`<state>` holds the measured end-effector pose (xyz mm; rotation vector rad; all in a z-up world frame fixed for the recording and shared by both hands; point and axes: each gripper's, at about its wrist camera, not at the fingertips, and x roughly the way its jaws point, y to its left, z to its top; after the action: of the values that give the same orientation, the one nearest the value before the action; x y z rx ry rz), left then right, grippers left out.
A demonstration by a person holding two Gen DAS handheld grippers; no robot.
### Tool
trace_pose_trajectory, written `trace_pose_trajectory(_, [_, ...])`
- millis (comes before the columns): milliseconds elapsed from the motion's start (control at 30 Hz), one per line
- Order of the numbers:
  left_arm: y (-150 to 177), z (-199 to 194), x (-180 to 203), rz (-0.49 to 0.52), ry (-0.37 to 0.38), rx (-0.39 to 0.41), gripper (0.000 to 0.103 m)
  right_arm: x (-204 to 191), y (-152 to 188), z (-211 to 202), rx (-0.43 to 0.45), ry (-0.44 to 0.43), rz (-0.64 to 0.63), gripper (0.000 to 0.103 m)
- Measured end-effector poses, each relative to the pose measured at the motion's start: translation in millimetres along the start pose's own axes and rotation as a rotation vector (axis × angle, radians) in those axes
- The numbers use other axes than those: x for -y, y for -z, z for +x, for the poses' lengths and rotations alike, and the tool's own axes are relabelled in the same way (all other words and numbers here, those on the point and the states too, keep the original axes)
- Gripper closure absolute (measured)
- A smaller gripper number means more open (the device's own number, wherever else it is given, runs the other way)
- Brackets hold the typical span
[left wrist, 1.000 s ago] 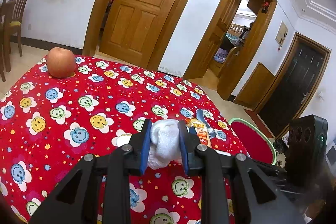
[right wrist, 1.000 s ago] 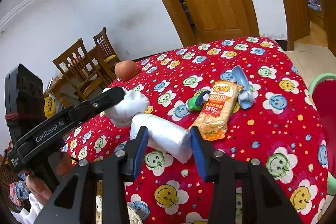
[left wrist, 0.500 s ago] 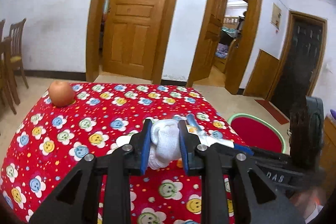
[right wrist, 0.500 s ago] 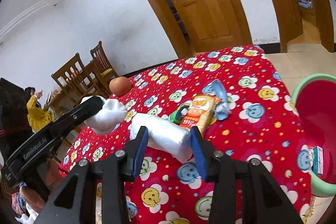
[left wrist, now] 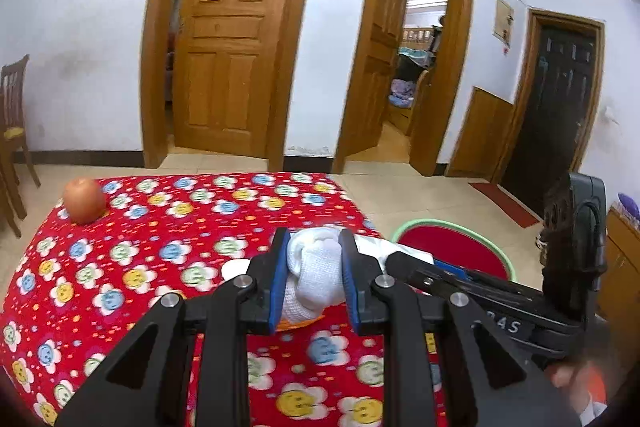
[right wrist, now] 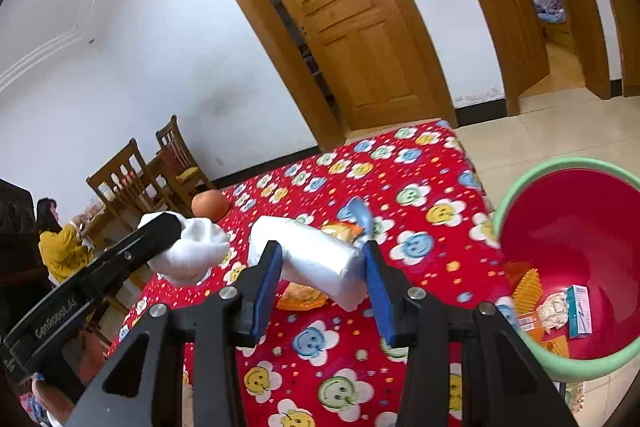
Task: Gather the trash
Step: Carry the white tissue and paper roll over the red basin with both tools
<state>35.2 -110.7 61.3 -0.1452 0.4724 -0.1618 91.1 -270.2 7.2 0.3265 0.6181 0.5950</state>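
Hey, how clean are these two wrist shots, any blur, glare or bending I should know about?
Left wrist view: fisheye bows the door frames, dark vignette in the corners, the hand at lower right is smeared; the left gripper and its white wad are sharp. Right wrist view: tilted, walls curve, soft glare on the plastic-wrapped pack in the right gripper; red basin clear.

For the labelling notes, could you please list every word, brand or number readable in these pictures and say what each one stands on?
"GenRobot.AI": white print on the side of the left gripper, seen from the right wrist.
"DAS": partial white letters on the side of the right gripper, seen from the left wrist; the start is hidden.
Small box in the red basin: print too small to read.
Orange snack packet on the table: print hidden and blurred.
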Motion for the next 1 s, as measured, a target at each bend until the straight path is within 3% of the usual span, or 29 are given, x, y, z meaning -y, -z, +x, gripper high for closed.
trace_pose_trajectory(433, [0,33,69,0.031,0.110,-0.057,0.078,41,-3,-34,0.054,0.087,0.057,0.058])
trace_pose_trajectory(1000, [-1,72,117,0.026,0.165,-0.110,0.078,91,0,-61,0.072,0.193,0.134,0.058])
